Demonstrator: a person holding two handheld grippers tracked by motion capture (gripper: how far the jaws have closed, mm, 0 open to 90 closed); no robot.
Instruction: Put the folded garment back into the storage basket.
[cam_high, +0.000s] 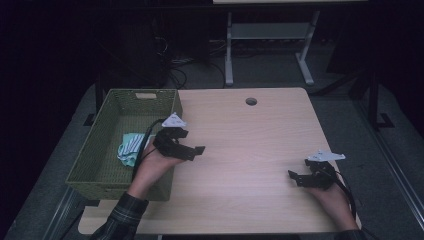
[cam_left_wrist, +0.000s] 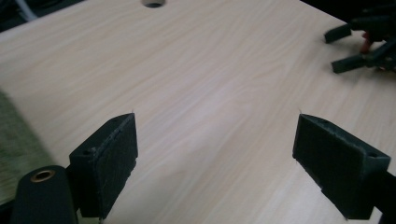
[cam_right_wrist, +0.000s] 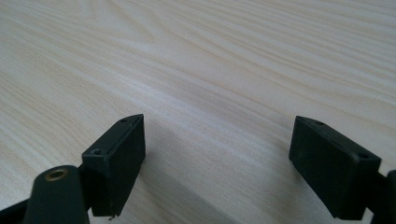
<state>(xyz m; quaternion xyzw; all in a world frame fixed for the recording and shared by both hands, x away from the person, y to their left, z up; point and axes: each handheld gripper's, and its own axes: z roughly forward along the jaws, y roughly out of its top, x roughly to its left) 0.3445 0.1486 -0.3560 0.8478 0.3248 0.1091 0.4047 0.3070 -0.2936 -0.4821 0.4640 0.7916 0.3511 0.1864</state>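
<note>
High view overlooks table (cam_high: 250, 150); both tongs views skim it closely.

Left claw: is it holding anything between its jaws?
No, in the left gripper view the left claw has its jaws wide apart with just bare wooden table between them.

I see bare wood across the table (cam_high: 250, 135) from the basket (cam_high: 107, 170) at its left edge to its right edge, so either hand can sweep there freely. The basket's wall stands raised along that left edge, and my left gripper (cam_high: 192, 150), jaws wide and empty, sits just beside it. My right gripper (cam_high: 297, 177), also gaping, occupies the near right corner. A cloth (cam_high: 129, 147) lies inside the basket
</note>
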